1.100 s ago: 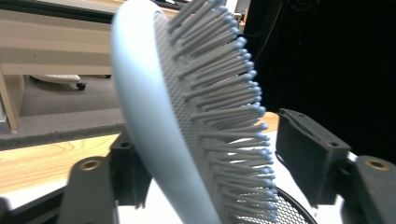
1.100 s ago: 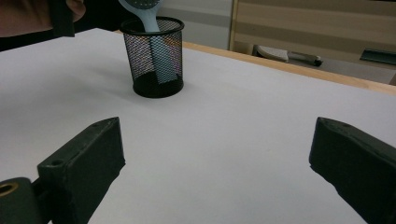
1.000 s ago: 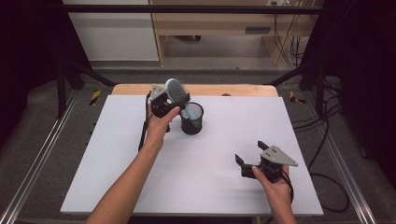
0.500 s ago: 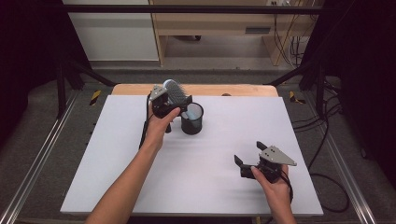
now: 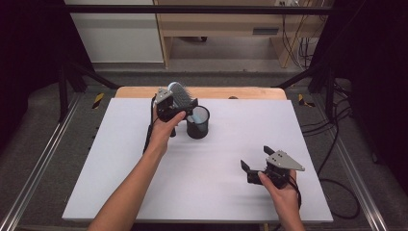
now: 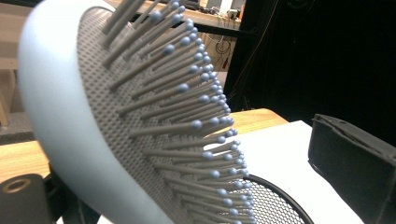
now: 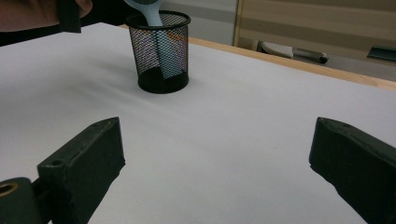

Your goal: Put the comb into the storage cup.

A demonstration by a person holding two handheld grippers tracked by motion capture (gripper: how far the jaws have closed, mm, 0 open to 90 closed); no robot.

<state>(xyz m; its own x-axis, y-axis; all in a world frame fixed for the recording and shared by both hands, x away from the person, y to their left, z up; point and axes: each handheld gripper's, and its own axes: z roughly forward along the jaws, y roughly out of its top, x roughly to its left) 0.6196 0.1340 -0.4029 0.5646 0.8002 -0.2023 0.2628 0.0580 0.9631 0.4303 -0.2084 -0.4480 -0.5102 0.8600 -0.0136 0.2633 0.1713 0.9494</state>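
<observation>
A pale blue hairbrush (image 5: 180, 92) with grey bristles stands tilted at the back of the table. Its handle (image 7: 158, 49) reaches down inside a black mesh cup (image 5: 198, 126). My left gripper (image 5: 179, 105) is up at the brush head (image 6: 140, 116), which sits between the jaws. The right-hand jaw stands clear of the bristle tips, so the gripper is open. The cup's rim (image 6: 285, 198) lies just below the bristles. My right gripper (image 5: 256, 159) rests low at the front right, open and empty (image 7: 217, 158), pointing toward the cup (image 7: 180, 46).
A white board (image 5: 120, 159) covers the table, with a wooden strip (image 5: 240, 92) along the far edge. Metal rails run down both sides. Cables (image 5: 337, 144) trail on the floor at the right. Shelving stands behind the table.
</observation>
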